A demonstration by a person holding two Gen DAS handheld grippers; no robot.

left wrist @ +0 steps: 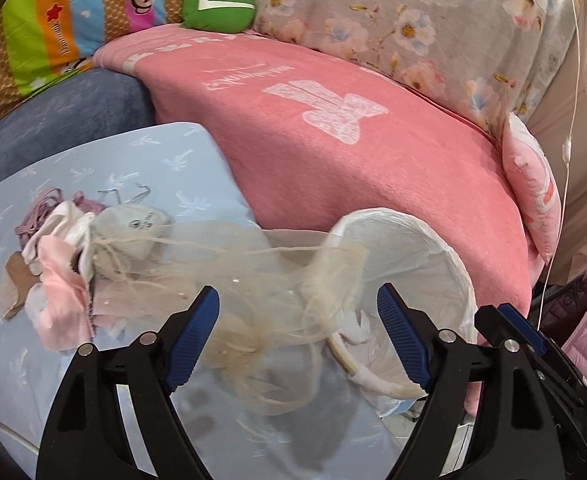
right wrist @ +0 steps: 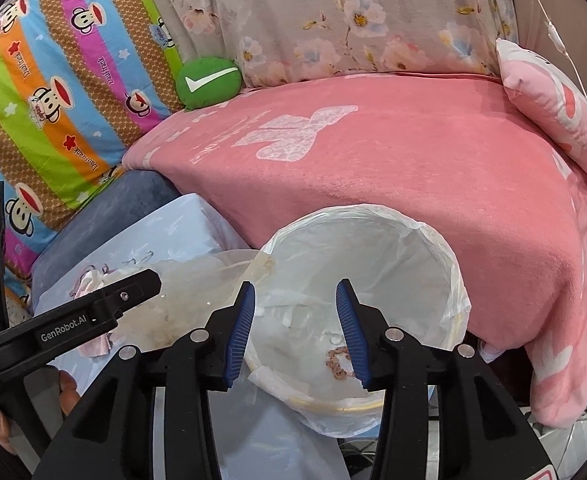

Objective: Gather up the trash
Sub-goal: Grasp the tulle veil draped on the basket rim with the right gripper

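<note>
1. Scrap pile (left wrist: 59, 264), left of centre in the left view, on the blue surface (left wrist: 9, 360): soft cloth, light; judged best pinched at a raised fold.
2. Gauze (left wrist: 253, 300), lower centre, draped toward the bin (left wrist: 445, 248): sheer, limp, likely to snag.
3. Left gripper (left wrist: 297, 340): jaws wide apart, gauze between, unclamped.
4. Right gripper (right wrist: 297, 332): jaws apart, empty, over the bin.

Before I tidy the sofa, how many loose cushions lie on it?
2: a round green cushion with a white tick at the pink blanket's back left corner, and a pink-and-white printed cushion at its right end. More may be hidden.
</note>
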